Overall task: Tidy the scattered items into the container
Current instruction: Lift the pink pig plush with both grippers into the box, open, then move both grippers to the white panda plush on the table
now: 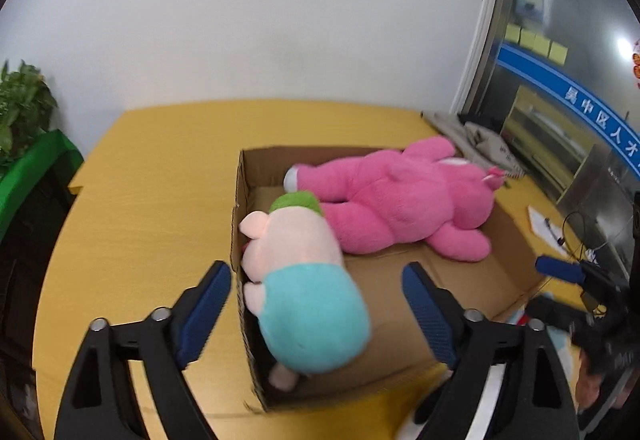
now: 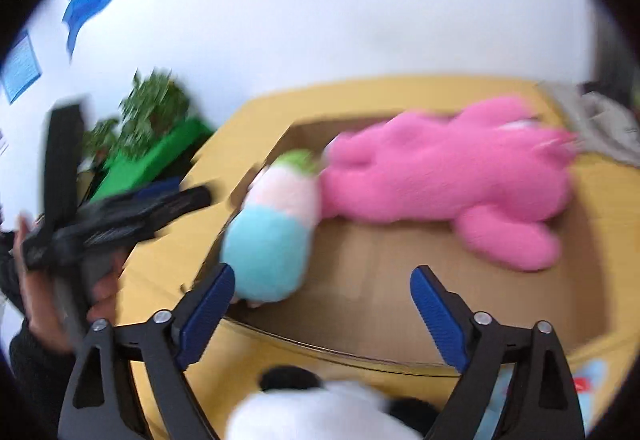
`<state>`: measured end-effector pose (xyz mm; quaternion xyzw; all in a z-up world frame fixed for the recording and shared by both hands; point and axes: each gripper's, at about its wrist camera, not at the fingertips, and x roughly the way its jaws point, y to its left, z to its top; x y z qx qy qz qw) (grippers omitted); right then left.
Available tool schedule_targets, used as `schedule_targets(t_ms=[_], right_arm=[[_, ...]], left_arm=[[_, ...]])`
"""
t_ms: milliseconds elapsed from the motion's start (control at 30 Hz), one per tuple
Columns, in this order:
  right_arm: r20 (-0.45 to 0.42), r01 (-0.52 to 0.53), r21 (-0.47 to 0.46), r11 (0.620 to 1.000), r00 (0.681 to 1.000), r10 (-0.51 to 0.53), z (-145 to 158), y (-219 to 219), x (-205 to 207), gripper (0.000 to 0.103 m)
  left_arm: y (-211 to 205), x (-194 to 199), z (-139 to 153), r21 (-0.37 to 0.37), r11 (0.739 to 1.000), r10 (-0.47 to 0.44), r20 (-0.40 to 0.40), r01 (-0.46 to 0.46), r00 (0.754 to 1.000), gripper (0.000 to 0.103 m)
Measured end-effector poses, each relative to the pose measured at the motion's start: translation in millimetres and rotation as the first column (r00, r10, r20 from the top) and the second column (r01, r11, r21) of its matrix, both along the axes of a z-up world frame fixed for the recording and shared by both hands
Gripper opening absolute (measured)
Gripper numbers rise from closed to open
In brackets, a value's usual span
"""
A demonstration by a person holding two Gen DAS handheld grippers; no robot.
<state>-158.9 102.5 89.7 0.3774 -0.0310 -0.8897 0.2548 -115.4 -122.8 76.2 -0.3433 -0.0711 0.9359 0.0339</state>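
An open cardboard box stands on the yellow table. A big pink plush lies along its far side. A small plush, pale pink with a teal lower half and a green cap, sits against the box's left wall. My left gripper is open, with the small plush between its blue pads but untouched. To the right my right gripper is open over the box floor, holding nothing. A blurred white and black soft thing lies outside the box's near wall.
A potted plant in a green holder stands past the table's left end. Grey items and a paper with a pen lie right of the box. A white wall runs behind, with a glass door at the right.
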Motion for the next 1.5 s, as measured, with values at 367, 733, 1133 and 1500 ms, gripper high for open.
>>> schedule_targets(t_ms=[367, 733, 1133, 1500], right_arm=[[-0.126, 0.157, 0.096, 0.983, 0.981, -0.145, 22.9, 79.3, 52.4, 0.097], [-0.178, 0.175, 0.096, 0.98, 0.972, -0.156, 30.7, 100.1, 78.3, 0.097], [-0.158, 0.187, 0.09, 0.978, 0.972, -0.172, 17.2, 96.6, 81.4, 0.097], [-0.137, 0.138, 0.092, 0.986, 0.983, -0.125, 9.5, 105.3, 79.7, 0.097]], left_arm=[[99.9, 98.3, 17.6, 0.07, 0.998, 0.006, -0.078, 0.0, 0.997, 0.095], [123.2, 116.0, 16.5, 0.091, 0.995, -0.029, -0.075, 0.036, 0.997, 0.095], [122.4, 111.8, 8.1, 0.089, 0.995, -0.043, -0.06, 0.048, 0.997, 0.095], [138.5, 117.9, -5.7, 0.105, 0.994, -0.006, -0.03, 0.009, 1.0, 0.095]])
